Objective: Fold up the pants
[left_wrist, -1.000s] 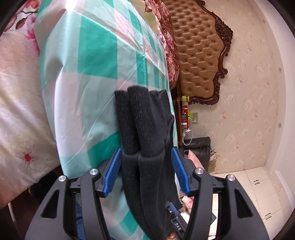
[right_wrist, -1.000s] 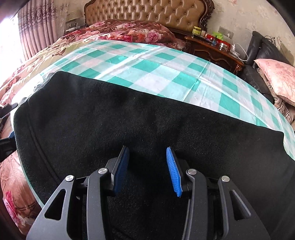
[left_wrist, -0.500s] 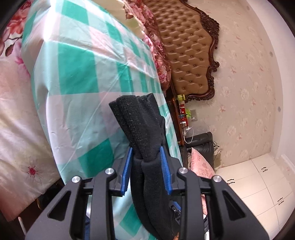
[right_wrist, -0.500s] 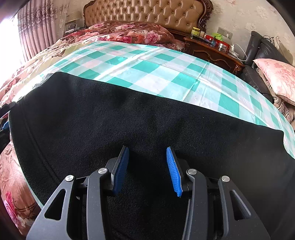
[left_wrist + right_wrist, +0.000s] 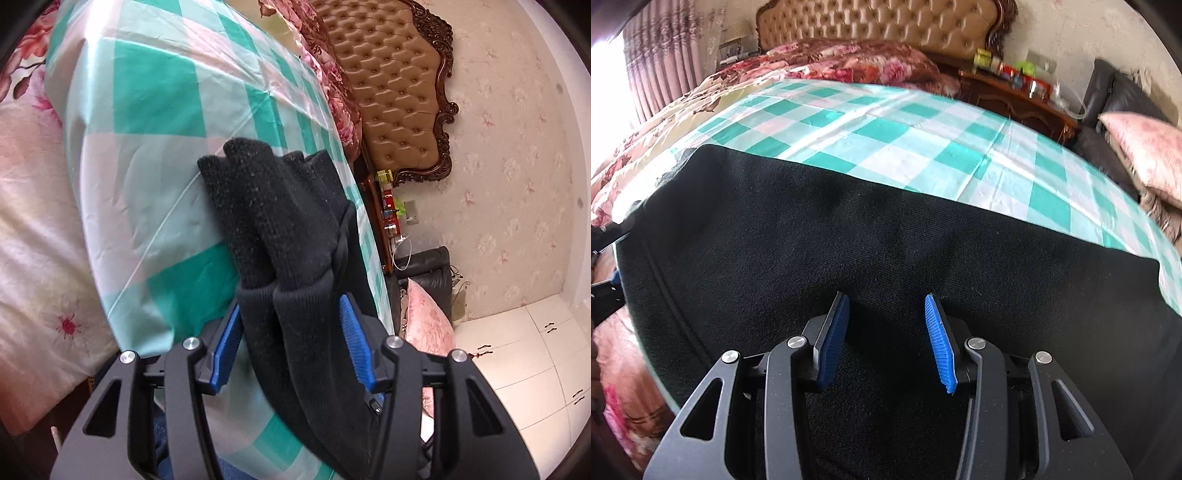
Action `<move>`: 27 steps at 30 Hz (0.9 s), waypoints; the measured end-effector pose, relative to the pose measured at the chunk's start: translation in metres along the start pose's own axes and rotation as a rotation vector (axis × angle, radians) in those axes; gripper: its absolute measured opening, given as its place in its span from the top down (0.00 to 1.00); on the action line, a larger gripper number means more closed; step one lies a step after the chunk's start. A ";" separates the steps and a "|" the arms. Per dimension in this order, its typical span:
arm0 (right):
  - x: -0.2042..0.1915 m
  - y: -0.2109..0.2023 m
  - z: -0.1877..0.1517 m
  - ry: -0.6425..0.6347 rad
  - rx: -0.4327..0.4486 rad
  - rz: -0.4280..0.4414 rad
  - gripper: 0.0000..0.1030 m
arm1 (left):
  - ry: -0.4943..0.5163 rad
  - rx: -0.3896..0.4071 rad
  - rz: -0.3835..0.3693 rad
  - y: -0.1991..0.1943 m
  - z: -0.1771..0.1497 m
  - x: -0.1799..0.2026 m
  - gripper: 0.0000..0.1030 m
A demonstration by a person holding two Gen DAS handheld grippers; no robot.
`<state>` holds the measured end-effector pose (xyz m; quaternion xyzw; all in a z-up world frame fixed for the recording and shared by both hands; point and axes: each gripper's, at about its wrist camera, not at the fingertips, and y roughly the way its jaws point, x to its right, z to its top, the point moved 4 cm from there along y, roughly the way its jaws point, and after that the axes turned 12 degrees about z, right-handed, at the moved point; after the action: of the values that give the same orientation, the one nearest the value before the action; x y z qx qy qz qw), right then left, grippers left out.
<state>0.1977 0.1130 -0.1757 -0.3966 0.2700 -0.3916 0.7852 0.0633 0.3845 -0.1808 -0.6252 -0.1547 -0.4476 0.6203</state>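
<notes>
Checked bedsheet (image 5: 905,136) carries black pants (image 5: 849,240) under the half-open, empty right hand-held gripper (image 5: 886,332); only the left view shows the left hand-held gripper (image 5: 291,332) opening around bunched cuffs toward 12 o'clock.

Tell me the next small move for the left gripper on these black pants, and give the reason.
Probably draw the left gripper back clear of the black pants. Its jaws are opening, with the bunched end of the pants between the pads, and the pants lie spread on the checked sheet under the right gripper, so the fold looks laid.
</notes>
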 end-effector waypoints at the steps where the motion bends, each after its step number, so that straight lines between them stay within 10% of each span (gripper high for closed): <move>1: 0.001 0.000 0.004 0.022 -0.011 0.010 0.60 | 0.000 0.003 0.000 0.001 0.001 0.000 0.54; 13: -0.017 0.053 0.078 -0.055 -0.010 -0.017 0.60 | 0.011 0.018 0.015 0.002 0.001 0.004 0.50; 16: -0.019 0.050 0.078 -0.064 0.004 -0.037 0.57 | 0.015 0.015 0.043 0.005 0.000 0.004 0.67; 27: 0.040 -0.040 -0.018 0.154 0.034 -0.004 0.44 | 0.087 0.057 0.057 -0.010 -0.001 0.023 0.74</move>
<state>0.1909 0.0575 -0.1567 -0.3522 0.3223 -0.4270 0.7680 0.0680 0.3775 -0.1574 -0.5915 -0.1226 -0.4519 0.6565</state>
